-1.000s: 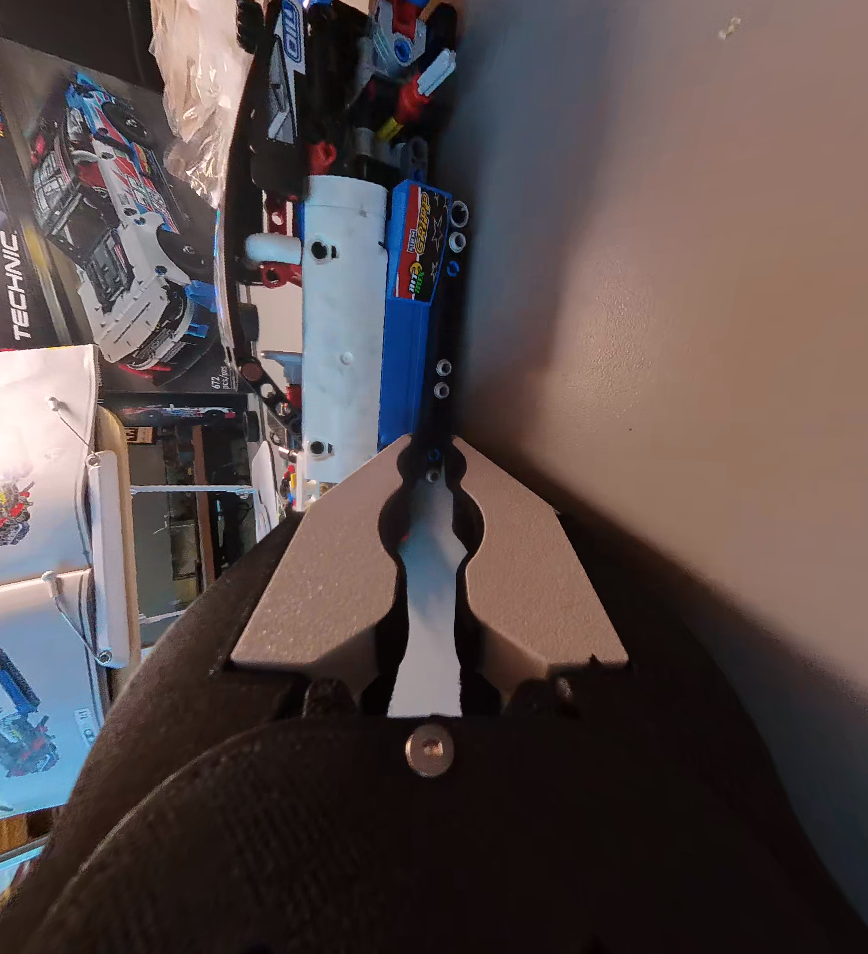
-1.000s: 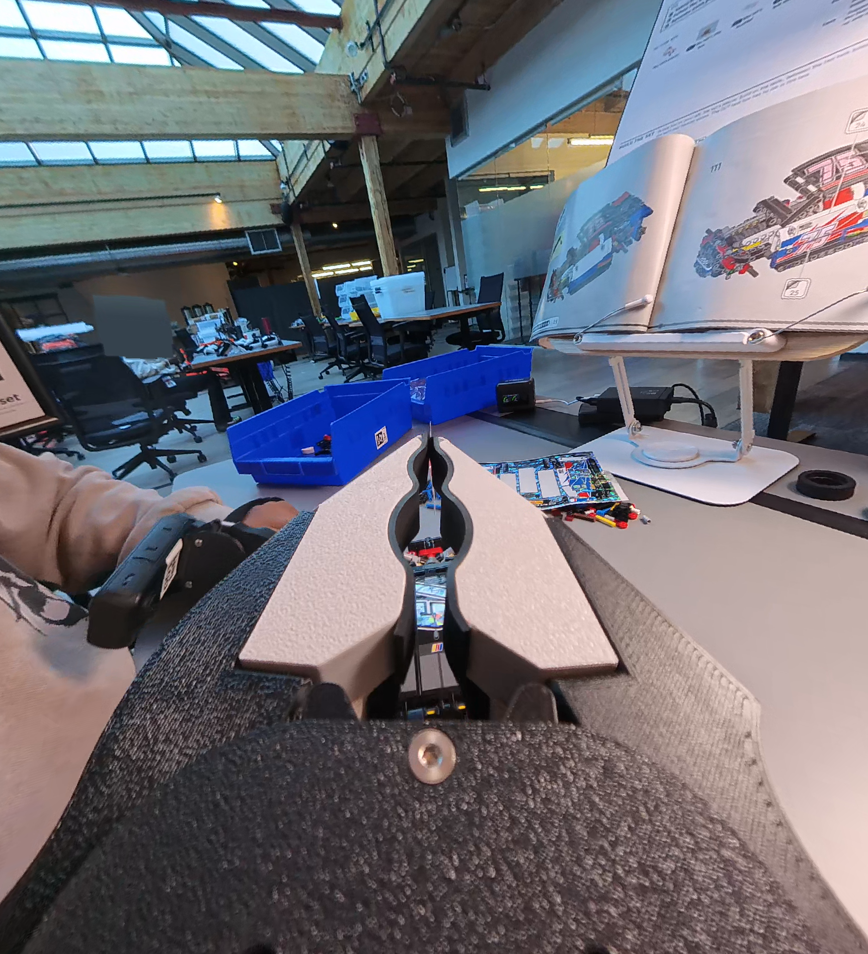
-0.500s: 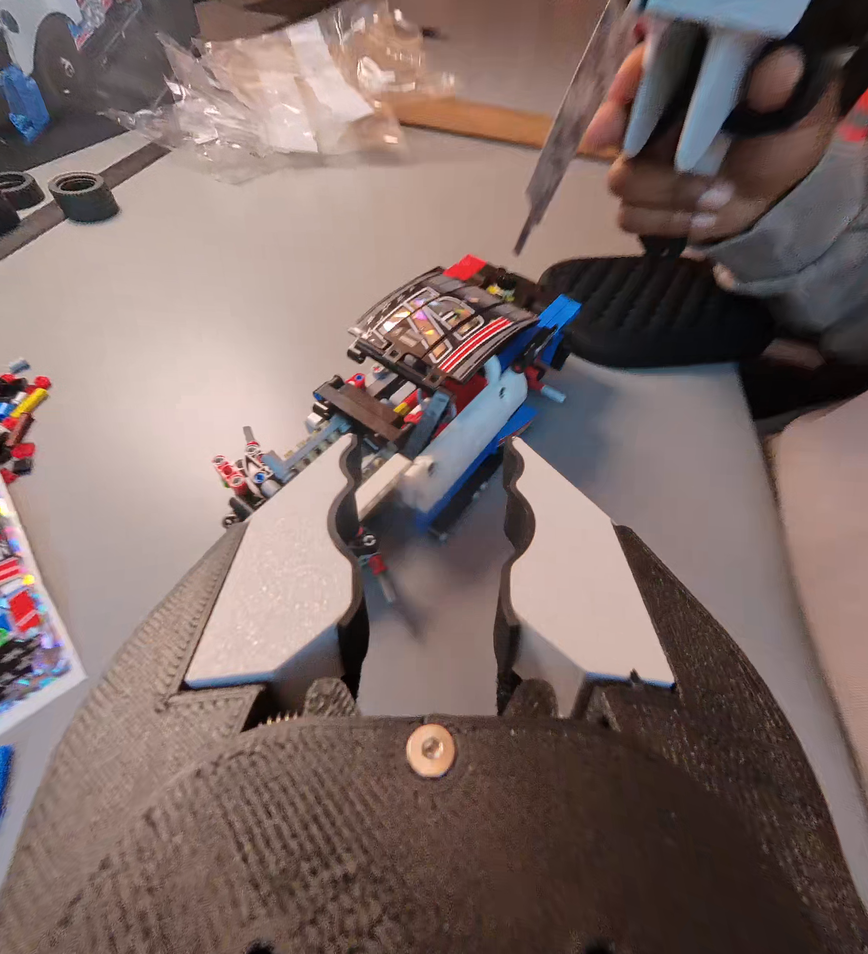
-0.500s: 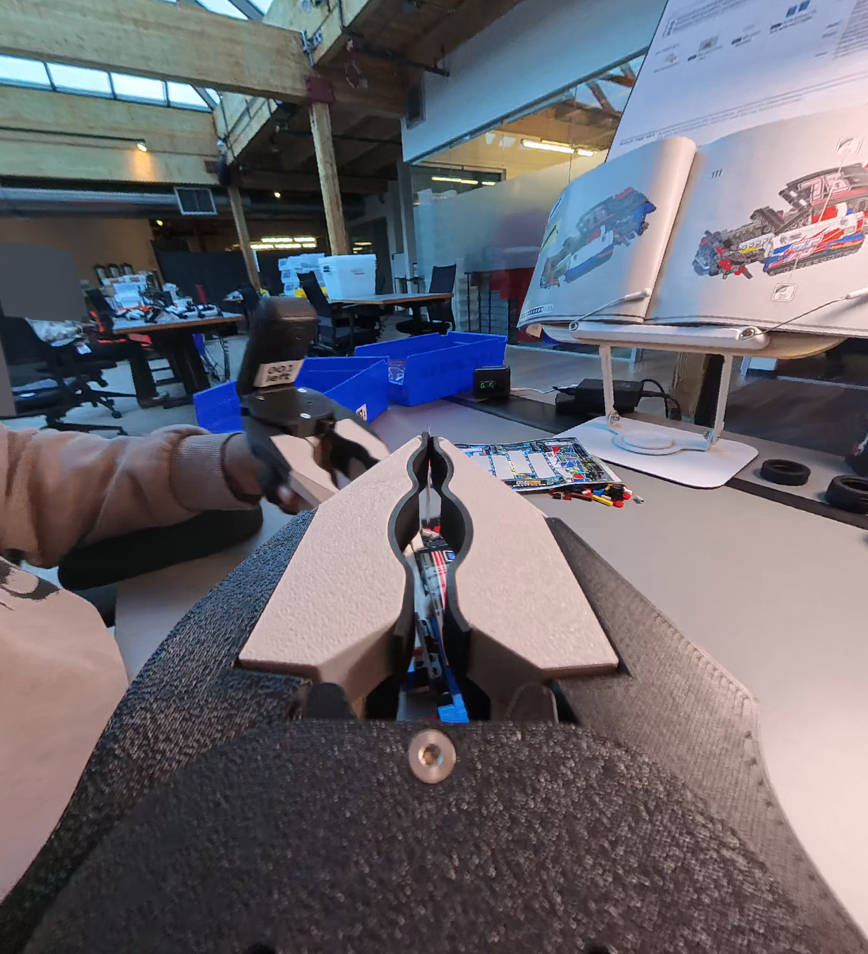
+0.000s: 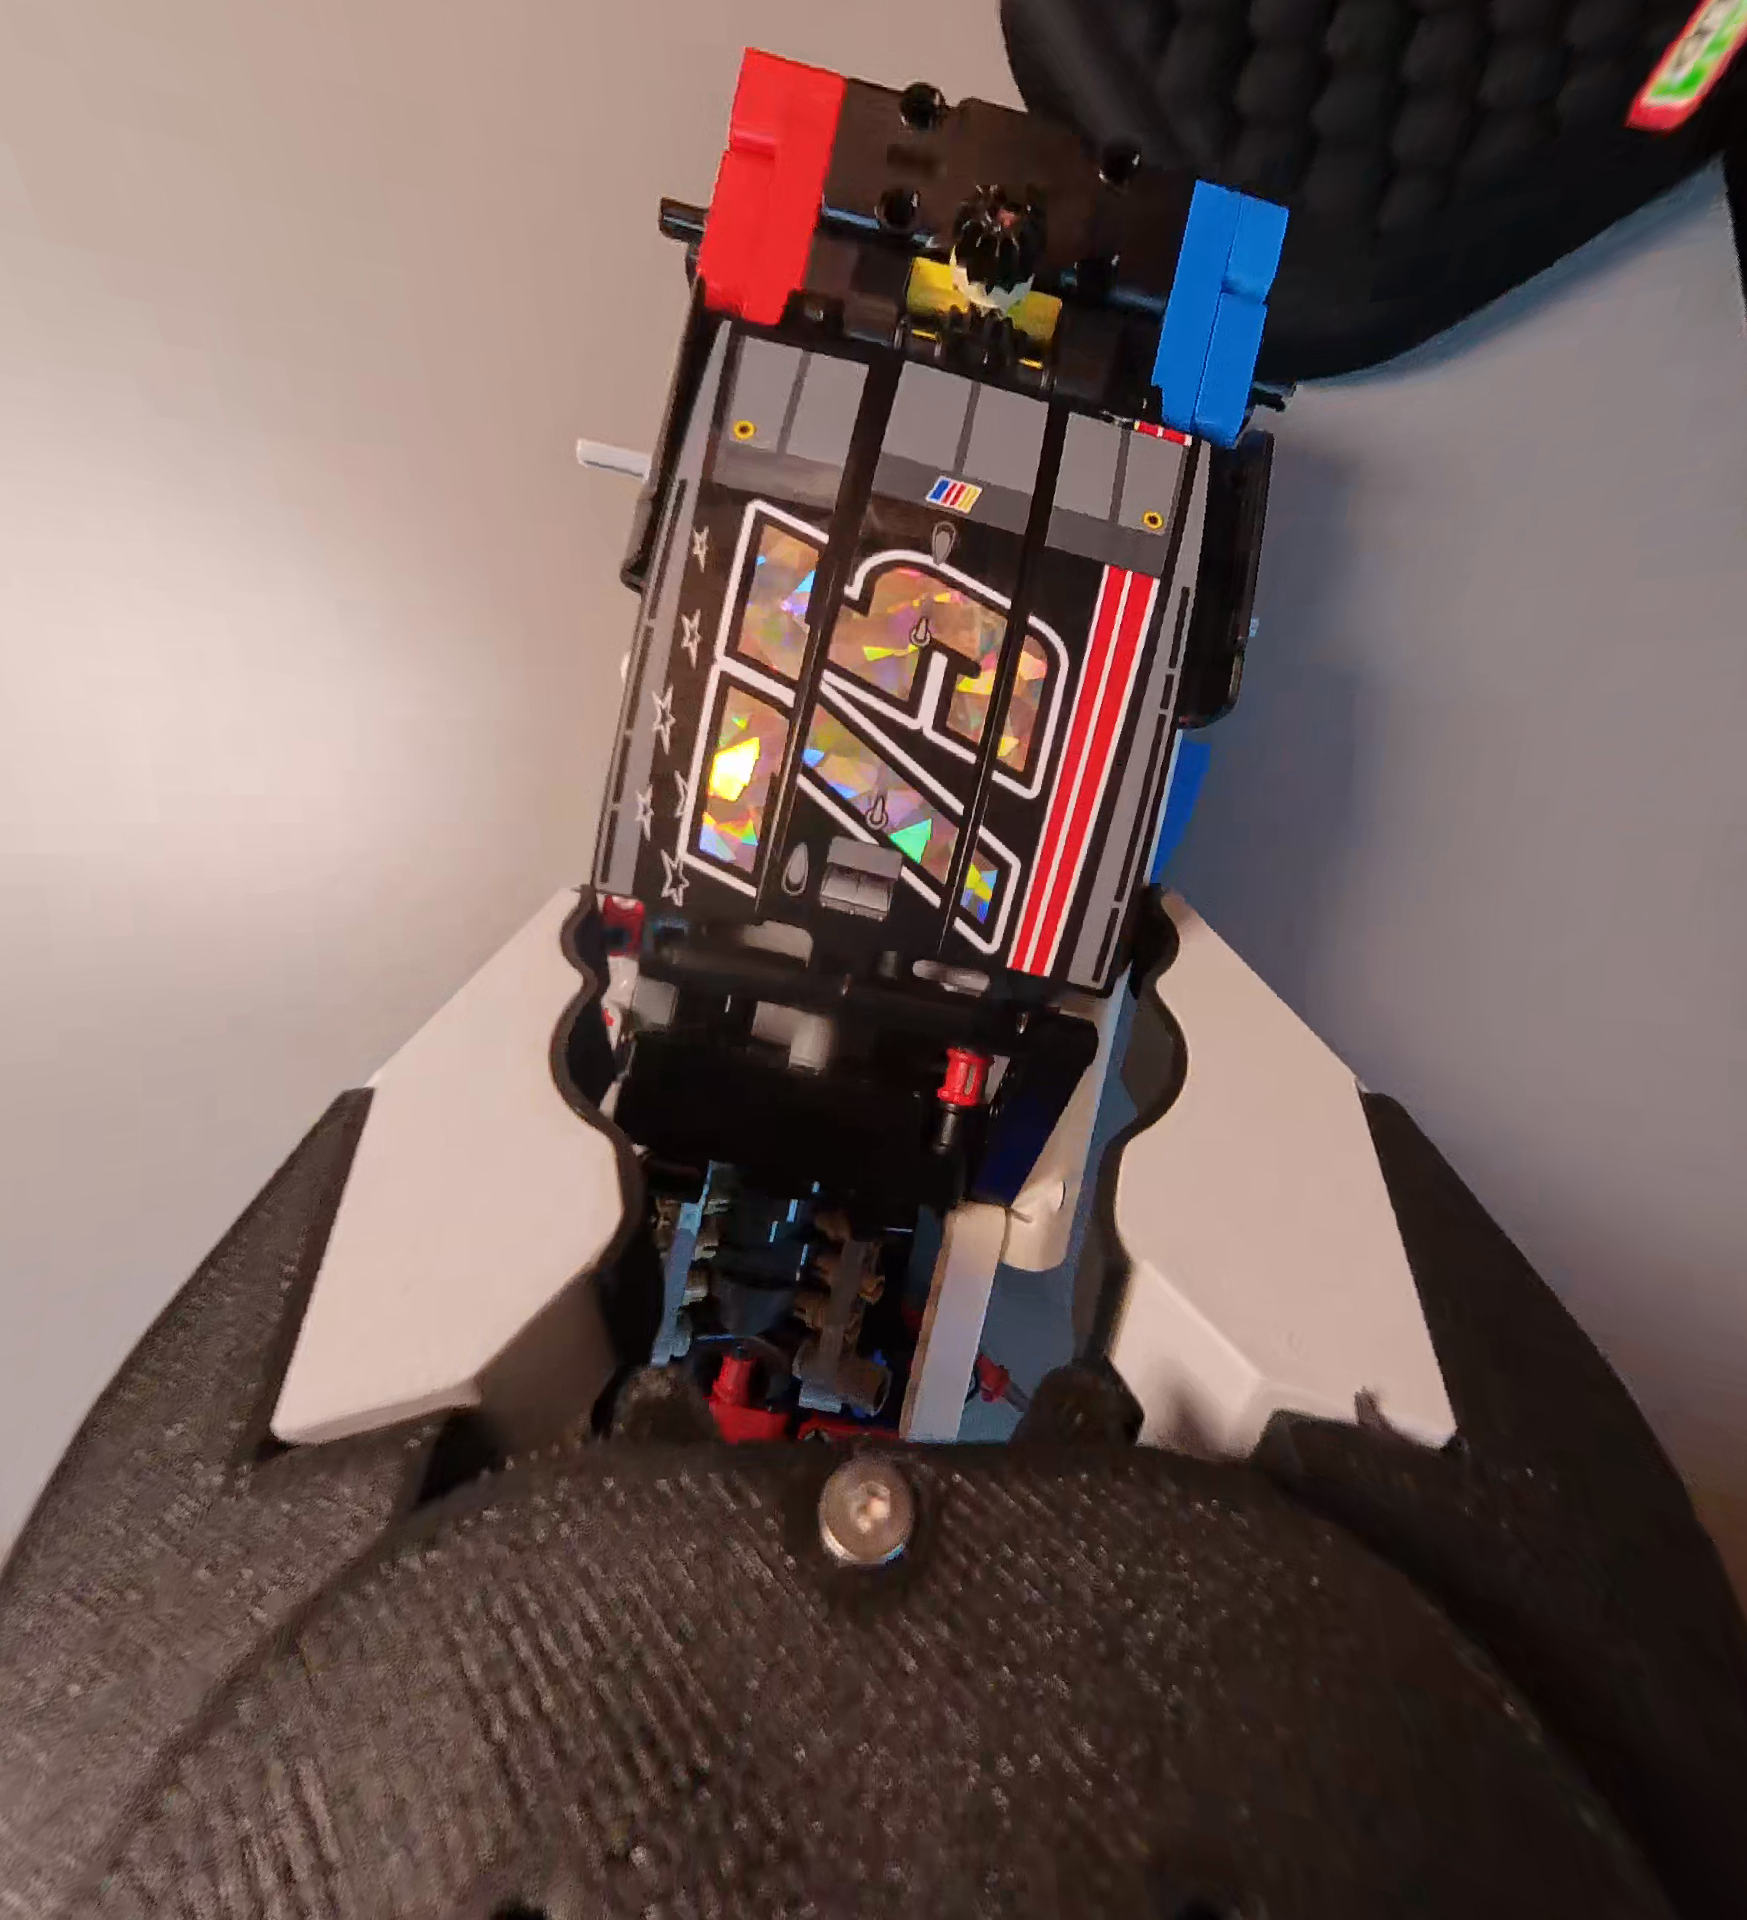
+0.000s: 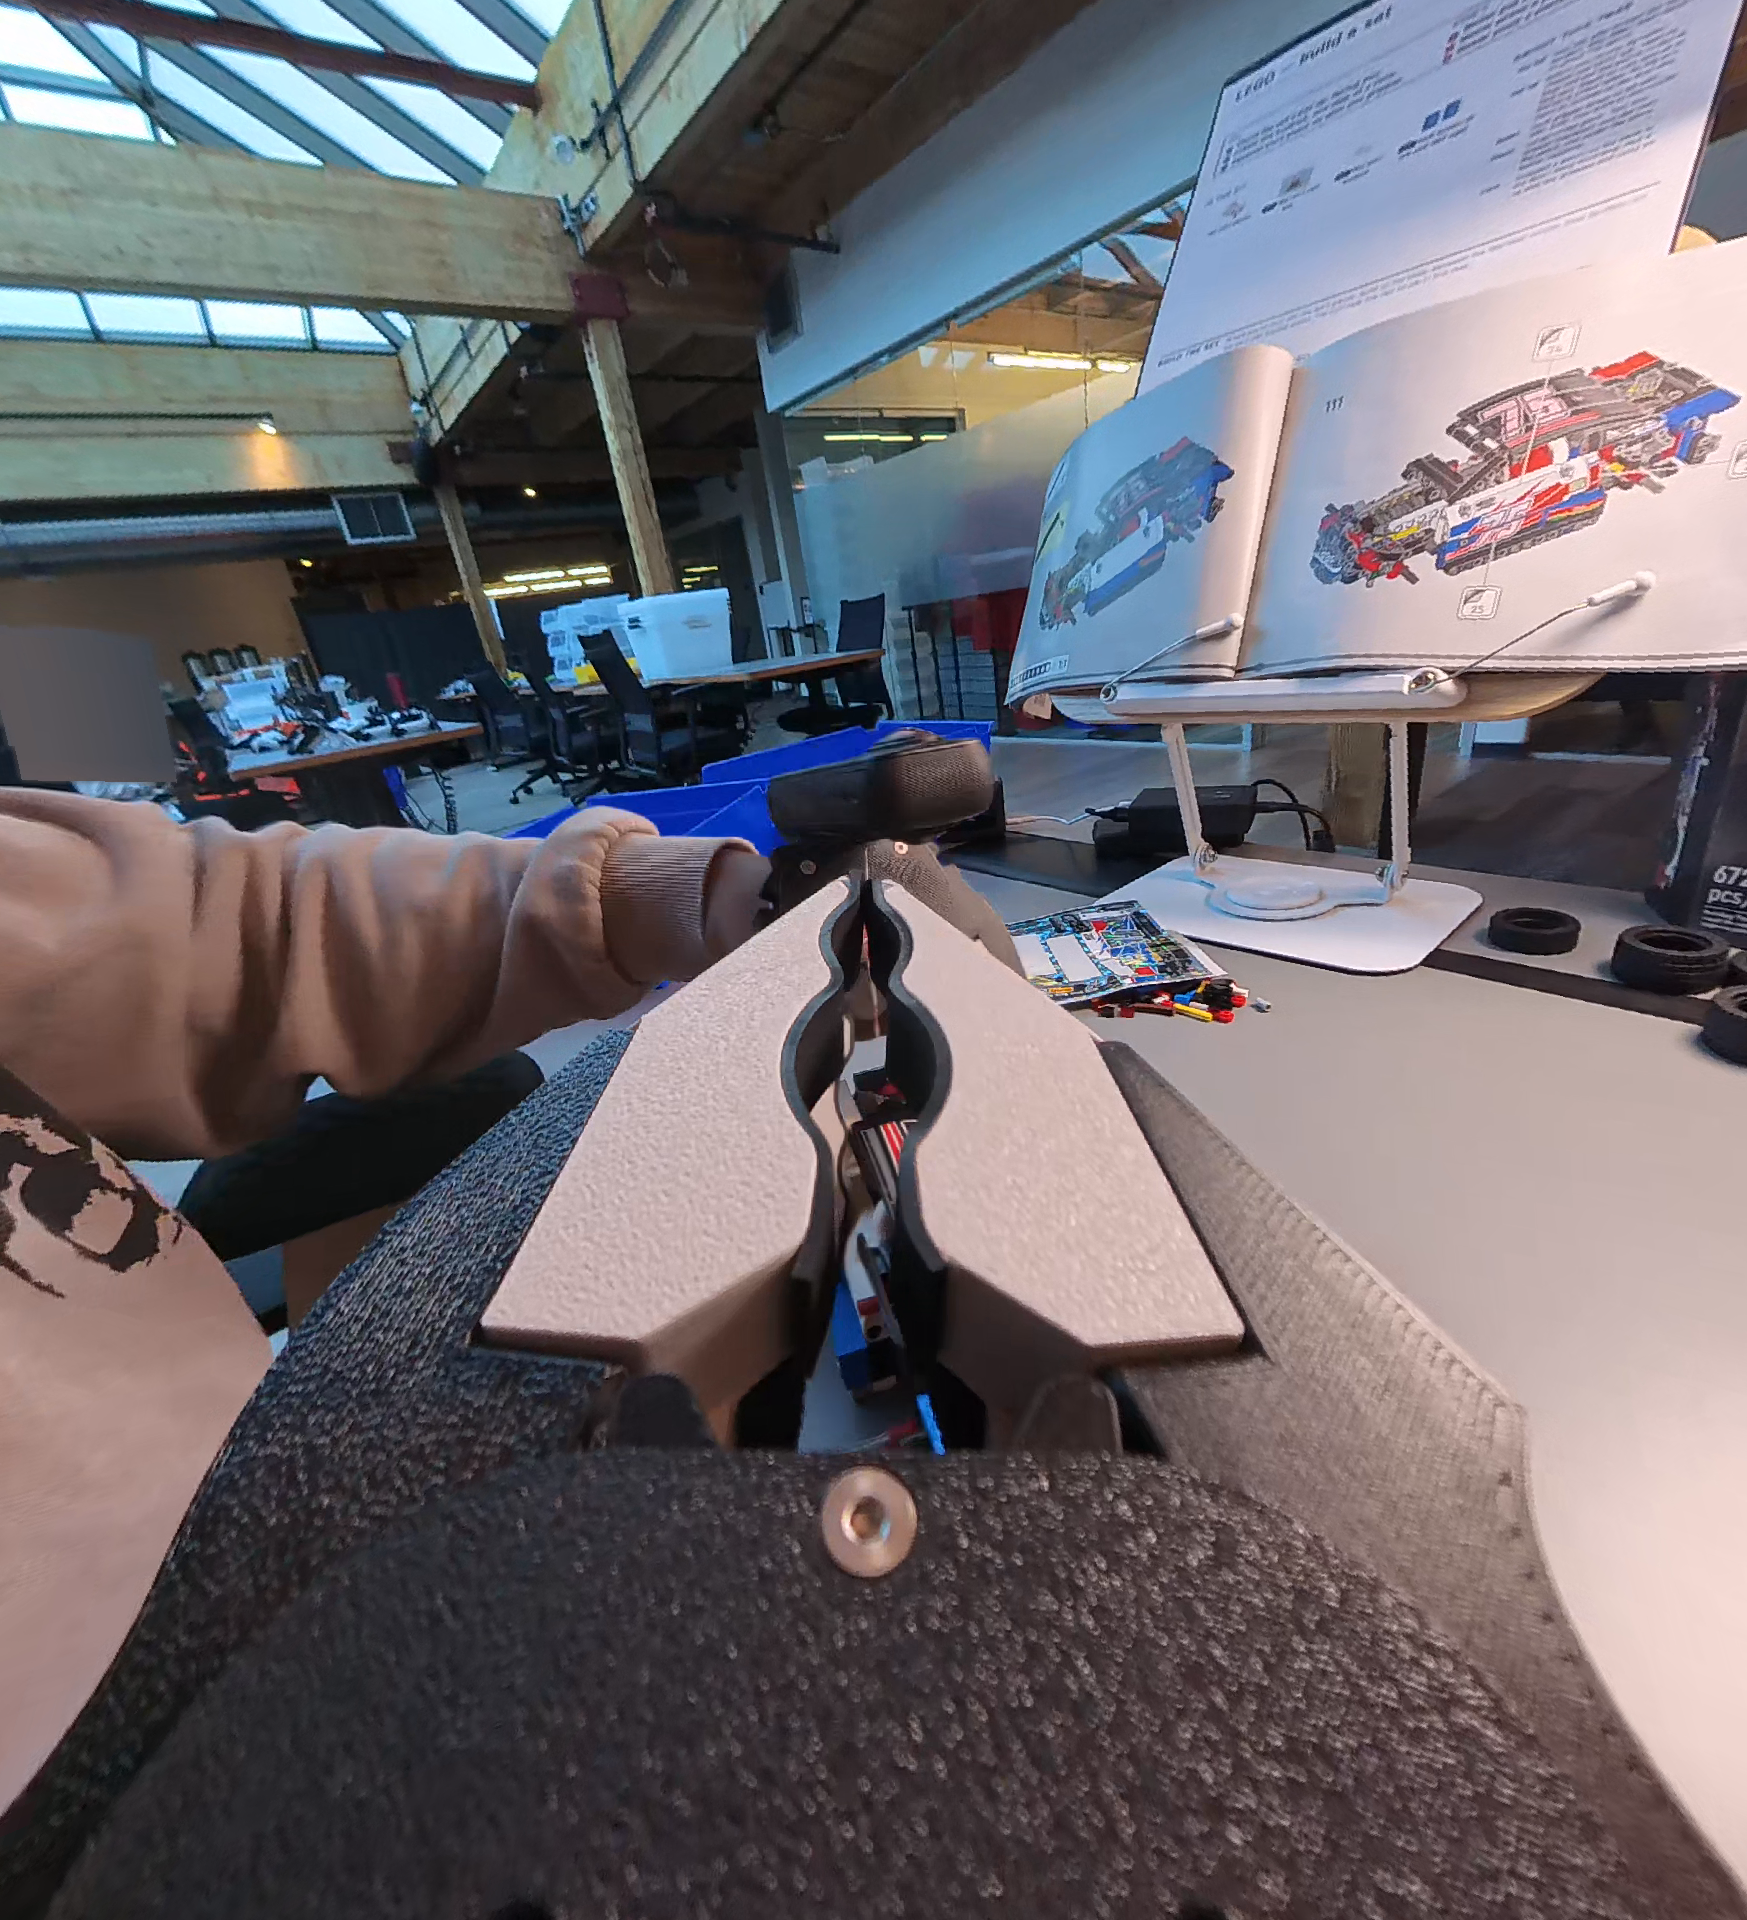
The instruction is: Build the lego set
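1. The grey bench [image 6: 1471, 1195] carries everything, and the half-built car [image 5: 900, 707] lies near its front edge, roof panel up, straight ahead of the left gripper [image 5: 869, 935].
2. That gripper's jaws stand wide apart on either flank of the car's near end. They look closed in against its sides, probably to steady the model, but firm contact cannot be confirmed.
3. The right gripper [image 6: 864, 914] has its jaws almost together. Bits of blue, white and black brick show through the gap, yet whether these are pinched or merely lie beneath cannot be told.
4. The instruction booklet [image 6: 1471, 499] sits open on a white stand [image 6: 1295, 894] at the back, tilted, likely so the person can read the step while both hands are busy.
5. Four loose tyres [image 6: 1669, 956] wait beside the stand, judged still unfitted; the car's own wheel positions are hidden.
6. A sticker sheet [image 6: 1108, 951] and small loose pieces [image 6: 1191, 1003] lie beyond the jaws, too small to sort.
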The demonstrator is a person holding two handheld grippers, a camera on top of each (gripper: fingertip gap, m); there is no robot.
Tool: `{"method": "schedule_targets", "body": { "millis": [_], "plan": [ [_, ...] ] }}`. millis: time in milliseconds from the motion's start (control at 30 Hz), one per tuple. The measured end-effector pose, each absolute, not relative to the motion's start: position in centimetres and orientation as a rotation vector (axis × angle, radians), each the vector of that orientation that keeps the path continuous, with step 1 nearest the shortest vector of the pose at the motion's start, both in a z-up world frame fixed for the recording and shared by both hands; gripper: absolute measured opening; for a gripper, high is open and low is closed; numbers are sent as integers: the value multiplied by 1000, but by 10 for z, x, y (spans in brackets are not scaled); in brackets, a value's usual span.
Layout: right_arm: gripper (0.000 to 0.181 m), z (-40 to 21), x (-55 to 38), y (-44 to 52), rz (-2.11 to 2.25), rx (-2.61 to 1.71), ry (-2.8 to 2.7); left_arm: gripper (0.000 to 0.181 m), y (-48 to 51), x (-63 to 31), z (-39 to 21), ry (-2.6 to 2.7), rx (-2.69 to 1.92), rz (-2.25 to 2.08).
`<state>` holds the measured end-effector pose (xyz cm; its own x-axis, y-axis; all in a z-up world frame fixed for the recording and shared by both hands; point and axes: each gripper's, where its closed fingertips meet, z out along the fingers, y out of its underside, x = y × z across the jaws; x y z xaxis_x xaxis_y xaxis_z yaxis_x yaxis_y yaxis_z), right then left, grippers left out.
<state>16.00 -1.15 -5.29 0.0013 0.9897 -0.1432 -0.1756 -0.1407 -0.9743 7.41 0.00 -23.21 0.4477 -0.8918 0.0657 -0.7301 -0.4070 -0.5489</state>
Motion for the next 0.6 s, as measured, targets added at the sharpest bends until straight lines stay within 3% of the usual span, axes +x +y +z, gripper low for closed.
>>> {"method": "schedule_targets", "body": {
  "millis": [300, 400, 500, 600],
  "plan": [
    [0, -56, 157, 2, 1465, -1201, -944, 88, 33, 28, -228, 708, -2428, -352],
    [0, -63, 146, -2, 1444, -1202, -964, 100, 30, 17, -218, 675, -2366, -276],
    [0, -71, 137, -4, 1322, -1193, -998, 81, 12, 17, -166, 515, -2141, -419],
    [0, -80, 128, -4, 1127, -1144, -1039, 62, -25, 41, -115, 241, -1869, -863]
  ]
}}
